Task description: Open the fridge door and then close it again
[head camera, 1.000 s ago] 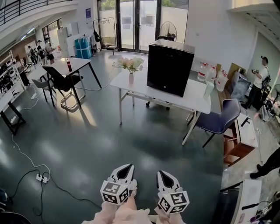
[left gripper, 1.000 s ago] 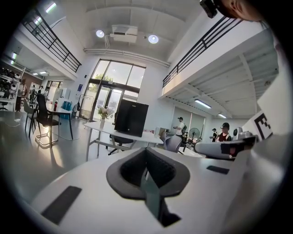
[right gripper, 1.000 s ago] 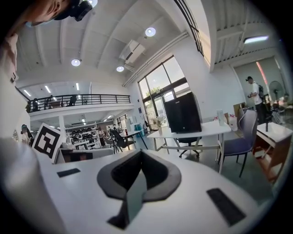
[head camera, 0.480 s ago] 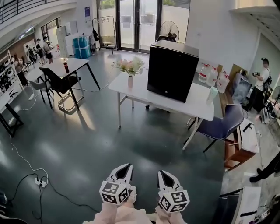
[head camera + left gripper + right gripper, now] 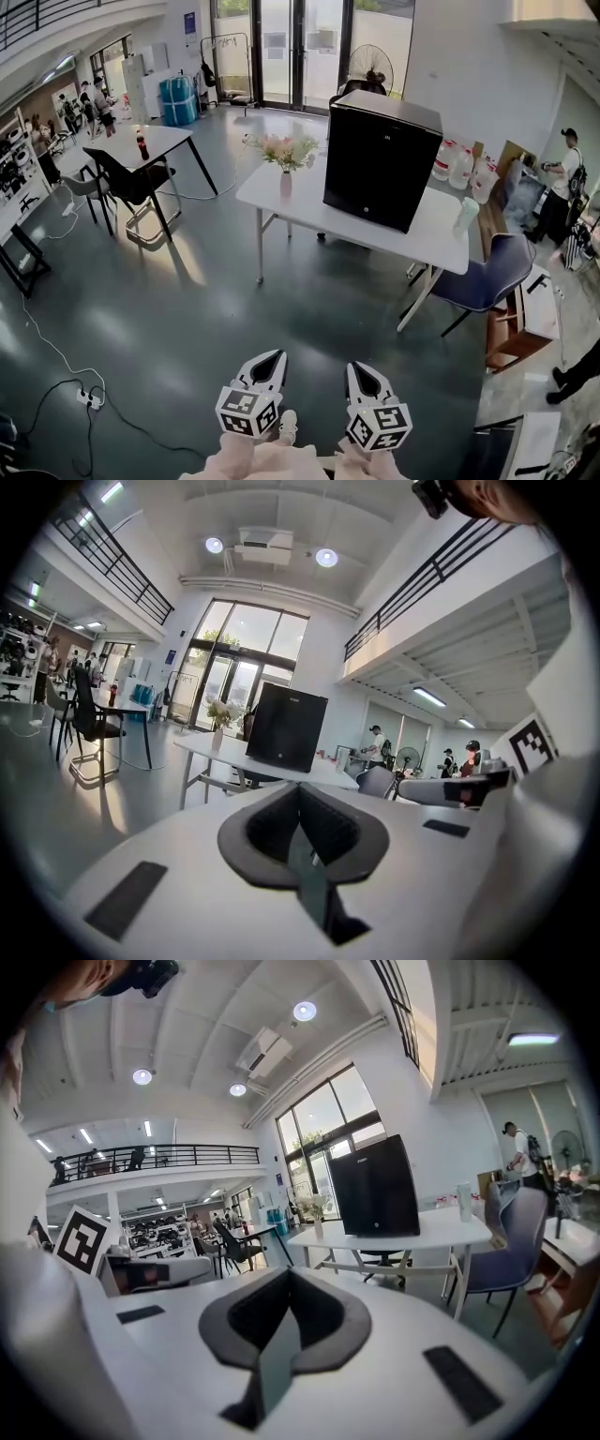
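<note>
the left gripper (image 5: 273,357) and the right gripper (image 5: 355,368) are held side by side, low in the head view, and both point across the dark floor (image 5: 216,300) toward the white table (image 5: 314,208). in the left gripper view the two jaws lie together, the pads meet along one line and nothing is between them. the right gripper view shows the same: jaws closed, with nothing in them. the black fridge (image 5: 381,157) stands upright on the table, well ahead of both pairs of jaws and a little to the right of their tips, not touched by either. its front face is turned toward the jaws and the door looks closed, though from this far i cannot make out a handle. on the table, to the left of the fridge as seen from the jaws, stands a small vase with flowers (image 5: 286,167), apart from the fridge. a purple chair (image 5: 489,274) is at the right end of the table, ahead and well to the right of the right jaws. far to the left of the left jaws there is a black chair (image 5: 127,174) beside another table (image 5: 169,137), and a power strip (image 5: 89,397) with its cable lies on the floor.
</note>
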Motion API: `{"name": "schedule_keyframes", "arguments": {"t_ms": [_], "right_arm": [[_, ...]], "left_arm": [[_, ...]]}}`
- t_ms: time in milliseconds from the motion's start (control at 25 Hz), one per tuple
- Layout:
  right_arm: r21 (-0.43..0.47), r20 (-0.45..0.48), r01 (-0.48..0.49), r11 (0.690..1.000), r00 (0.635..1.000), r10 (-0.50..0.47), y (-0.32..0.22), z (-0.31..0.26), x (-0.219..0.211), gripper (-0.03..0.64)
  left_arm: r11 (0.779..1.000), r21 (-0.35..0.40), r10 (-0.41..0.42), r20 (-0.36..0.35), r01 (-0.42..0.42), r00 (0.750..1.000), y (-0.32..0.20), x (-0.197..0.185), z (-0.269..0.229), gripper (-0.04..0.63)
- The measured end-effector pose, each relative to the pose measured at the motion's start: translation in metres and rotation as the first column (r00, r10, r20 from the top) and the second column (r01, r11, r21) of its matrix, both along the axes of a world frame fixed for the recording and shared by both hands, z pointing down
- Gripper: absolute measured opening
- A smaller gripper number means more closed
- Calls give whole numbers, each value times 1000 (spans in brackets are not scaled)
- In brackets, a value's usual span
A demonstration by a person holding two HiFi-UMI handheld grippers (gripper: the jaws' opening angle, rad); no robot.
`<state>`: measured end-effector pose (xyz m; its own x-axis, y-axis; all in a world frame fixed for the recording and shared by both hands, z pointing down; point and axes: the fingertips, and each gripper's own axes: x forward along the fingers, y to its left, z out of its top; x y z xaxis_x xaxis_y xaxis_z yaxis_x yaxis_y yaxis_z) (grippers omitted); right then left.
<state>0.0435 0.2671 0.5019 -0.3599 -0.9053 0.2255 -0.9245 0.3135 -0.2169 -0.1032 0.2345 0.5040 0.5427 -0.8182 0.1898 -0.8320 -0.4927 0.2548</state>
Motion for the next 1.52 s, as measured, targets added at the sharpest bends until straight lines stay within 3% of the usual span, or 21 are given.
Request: {"name": "schedule_keyframes", "arguments": {"t_ms": [800,1520], "right_arm": [[-10,-30,11,1000,999,-12,-125,-5,-20,8],[-47,-24,8,999,1000,-9,-186,8,-15,8]], "left_arm": [[1000,16,-15,-4,15,1000,-123,-24,-10,11],[999,-20,-31,2,31,1000,-184,-30,2,11]]}}
